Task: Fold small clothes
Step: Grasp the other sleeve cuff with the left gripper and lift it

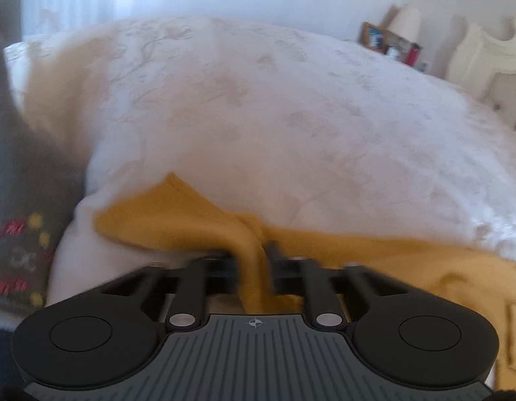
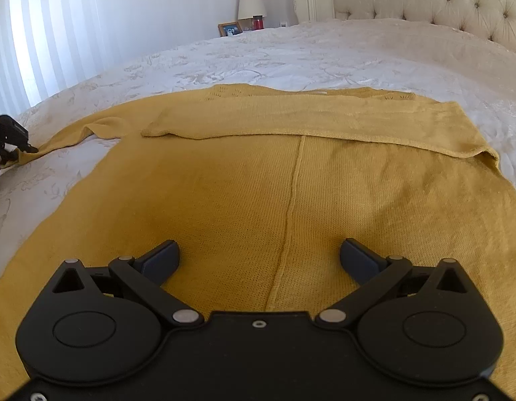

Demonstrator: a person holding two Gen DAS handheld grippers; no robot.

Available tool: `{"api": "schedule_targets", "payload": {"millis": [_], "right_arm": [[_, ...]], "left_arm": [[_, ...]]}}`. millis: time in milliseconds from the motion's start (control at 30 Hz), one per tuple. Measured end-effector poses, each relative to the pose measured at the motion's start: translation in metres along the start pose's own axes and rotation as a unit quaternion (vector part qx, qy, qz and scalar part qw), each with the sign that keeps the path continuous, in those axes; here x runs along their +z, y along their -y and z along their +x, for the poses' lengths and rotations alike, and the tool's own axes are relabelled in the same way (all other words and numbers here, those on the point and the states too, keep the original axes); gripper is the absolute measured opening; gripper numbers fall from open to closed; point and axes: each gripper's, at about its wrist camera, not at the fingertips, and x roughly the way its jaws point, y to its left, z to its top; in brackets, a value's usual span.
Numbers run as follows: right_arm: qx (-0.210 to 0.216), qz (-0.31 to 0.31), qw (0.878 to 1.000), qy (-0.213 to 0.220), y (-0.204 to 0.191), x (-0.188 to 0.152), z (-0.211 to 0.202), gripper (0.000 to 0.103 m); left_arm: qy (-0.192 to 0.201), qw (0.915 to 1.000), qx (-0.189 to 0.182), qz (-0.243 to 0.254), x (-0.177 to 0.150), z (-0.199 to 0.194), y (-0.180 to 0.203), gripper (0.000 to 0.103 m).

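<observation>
A: Right under the lens, the left tongs [image 1: 258, 254] are pinched together on a bunched fold of the yellow sweater [image 1: 177, 220], knit spilling up between the closed tips.

B: And the right tongs [image 2: 259, 257] stand wide apart, nothing between them, hovering just above the sweater body with the centre seam [image 2: 291, 207] running straight out ahead between the tips.

A: So where are we in the fold? By my reading, one sleeve [image 2: 308, 123] is already laid across the chest, well ahead of the right tongs. The other sleeve [image 2: 74, 133] trails out far to their left, and its cuff looks like what the left tongs have clamped, off at the edge of that view.

B: Then the step in hand is the second sleeve. I'd judge the next move calls for carrying that cuff across, over the body, to lie alongside the first sleeve, keeping it flat so no ridge forms.

A: Anything in the way?

B: The white bedspread [image 2: 324, 53] ahead of both tongs is bare. Left of the left tongs there's a grey patterned cloth [image 1: 20, 220], blurred; I can't tell what it is. A lamp [image 2: 251, 3], picture frame [image 2: 229, 29] and red jar [image 2: 258, 22] sit far off beyond the bed, with the tufted headboard [image 2: 441, 3] far ahead right. None of it crowds the fold.
</observation>
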Motion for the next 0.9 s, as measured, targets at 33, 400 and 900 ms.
{"api": "schedule_targets", "payload": {"millis": [33,400,900], "right_arm": [[0.000,0.001,1.000,0.001,0.000,0.000,0.000,0.103],[0.013,0.016,1.000,0.011,0.006,-0.001,-0.002,0.103],[0.042,0.046,0.998,0.026,0.016,-0.003,-0.003,0.103]], "left_arm": [[0.008,1.0000,0.000,0.003,0.004,-0.005,0.003,0.008],[0.115,0.9814,-0.108,0.110,0.033,-0.102,0.132,0.008],[0.062,0.9114,-0.282,0.293,-0.092,-0.112,0.394,0.009]]}}
